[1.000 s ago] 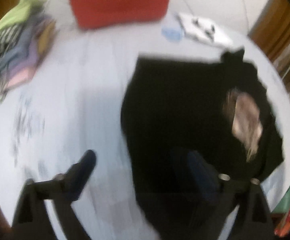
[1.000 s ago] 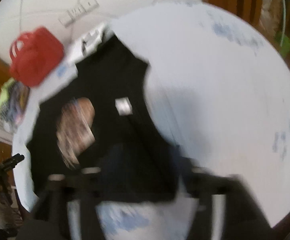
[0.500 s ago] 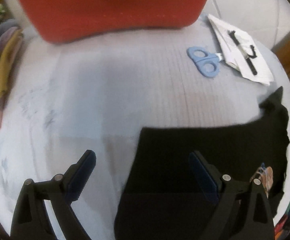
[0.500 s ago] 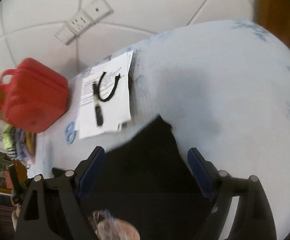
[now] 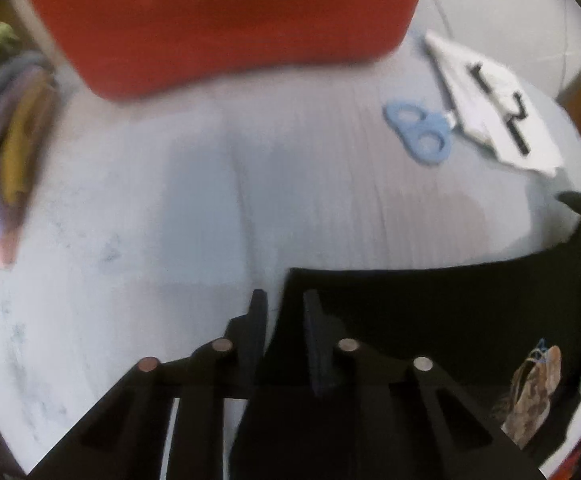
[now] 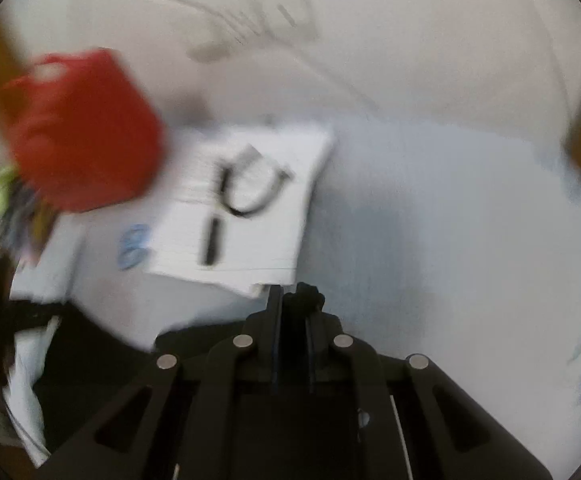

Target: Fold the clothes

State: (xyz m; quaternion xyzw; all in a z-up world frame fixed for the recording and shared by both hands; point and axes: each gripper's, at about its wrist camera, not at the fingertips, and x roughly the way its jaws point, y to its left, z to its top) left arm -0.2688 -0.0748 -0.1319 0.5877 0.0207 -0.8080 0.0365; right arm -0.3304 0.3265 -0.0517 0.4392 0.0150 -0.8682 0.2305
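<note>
A black garment (image 5: 430, 312) with a printed motif (image 5: 534, 392) lies flat on the pale table (image 5: 130, 220). In the left wrist view my left gripper (image 5: 285, 306) points down at the garment's near left corner. Its jaws are closing, and the cloth's edge runs up the narrow gap between them, with a strip of table still showing beside it. In the blurred right wrist view my right gripper (image 6: 292, 300) is shut on another corner of the black garment (image 6: 102, 368), and a tuft of cloth sticks out past the tips.
A red bag (image 5: 226, 20) stands at the table's back. Blue scissors (image 5: 420, 130) lie beside white papers (image 5: 498, 112) that carry a black cable and pen. Folded colourful clothes (image 5: 6, 140) are piled at the left edge. The right view also shows the bag (image 6: 82, 132) and papers (image 6: 246, 208).
Both grippers went from wide open to nearly together, each over a corner of the black garment. The right one now pinches cloth. The right view has rolled and blurred.
</note>
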